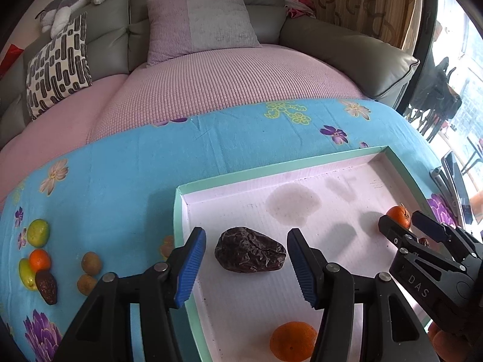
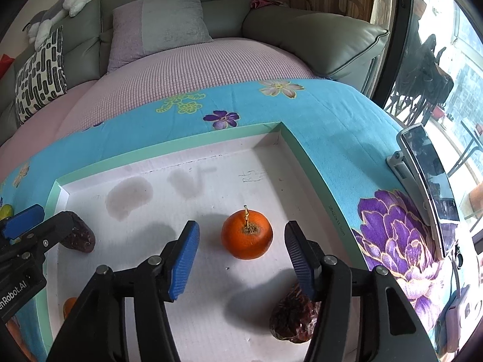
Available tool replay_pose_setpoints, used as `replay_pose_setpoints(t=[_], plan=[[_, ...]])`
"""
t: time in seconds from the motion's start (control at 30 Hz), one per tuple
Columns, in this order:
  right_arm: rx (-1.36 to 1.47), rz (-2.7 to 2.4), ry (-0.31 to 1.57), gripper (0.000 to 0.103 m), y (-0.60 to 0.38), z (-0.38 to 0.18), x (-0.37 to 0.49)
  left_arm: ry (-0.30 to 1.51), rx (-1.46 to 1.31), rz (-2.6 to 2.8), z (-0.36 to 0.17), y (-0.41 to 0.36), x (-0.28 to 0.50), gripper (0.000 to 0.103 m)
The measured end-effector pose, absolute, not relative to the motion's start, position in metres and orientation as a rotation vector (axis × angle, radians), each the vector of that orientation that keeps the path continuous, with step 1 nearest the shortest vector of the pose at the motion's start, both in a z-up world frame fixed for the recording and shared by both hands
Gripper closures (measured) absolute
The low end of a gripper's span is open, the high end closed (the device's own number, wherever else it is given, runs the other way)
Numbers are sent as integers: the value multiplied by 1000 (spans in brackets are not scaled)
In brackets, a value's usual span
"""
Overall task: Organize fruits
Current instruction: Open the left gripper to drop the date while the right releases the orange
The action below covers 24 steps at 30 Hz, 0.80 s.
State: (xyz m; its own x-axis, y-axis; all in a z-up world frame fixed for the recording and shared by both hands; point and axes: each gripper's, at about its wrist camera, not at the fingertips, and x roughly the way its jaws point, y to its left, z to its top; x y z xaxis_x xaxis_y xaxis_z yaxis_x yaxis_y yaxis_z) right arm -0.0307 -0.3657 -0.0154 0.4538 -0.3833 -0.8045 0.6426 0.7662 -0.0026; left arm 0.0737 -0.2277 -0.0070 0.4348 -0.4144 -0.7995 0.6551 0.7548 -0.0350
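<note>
Landmark: shallow tray [image 1: 181, 211] with mint-green rim and white floor, lying on the blue floral cloth [image 1: 120, 163].
Left gripper [image 1: 246, 267]: mine, jaws apart, nothing held; it hangs over the tray's left part with a wrinkled dried date [image 1: 250, 253] lying between the fingers, neither pad touching it.
Right gripper [image 2: 241, 261]: mine, jaws apart, empty; a stemmed mandarin [image 2: 247, 233] sits on the tray floor between the fingers, clear of both pads.
Other fruit in tray: a second date [image 2: 291, 316] under my right finger at the near right; a second orange fruit [image 1: 292, 343] near the front.
Fruit outside tray: to its left on the cloth, a green citrus [image 1: 38, 232], a small orange one [image 1: 39, 260], a yellow-green fruit [image 1: 25, 273], a third date [image 1: 46, 286], and two brown longans [image 1: 90, 263].
Handling, date: I judge it light, soft, somewhat tacky; take it across the short waist with mild squeeze.
Handling, mandarin: light, round, thin-skinned, apt to roll; grip at the equator, clear of the stem.
Edges: the low rim must be cleared when carrying fruit in; my left finger stands just beside the left wall.
Open room: the tray's far half is bare save stains; grippers are near each other, so crossing risks a knock.
</note>
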Motion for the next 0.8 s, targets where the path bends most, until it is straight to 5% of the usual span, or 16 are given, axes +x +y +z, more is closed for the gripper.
replay_pose_setpoints(t=[0.5, 0.8], plan=[[290, -642, 901, 21, -362, -13, -29, 940, 228, -462, -7, -182, 104, 32], [285, -631, 894, 11, -359, -13, -28, 939, 206, -358, -13, -166, 116, 13]])
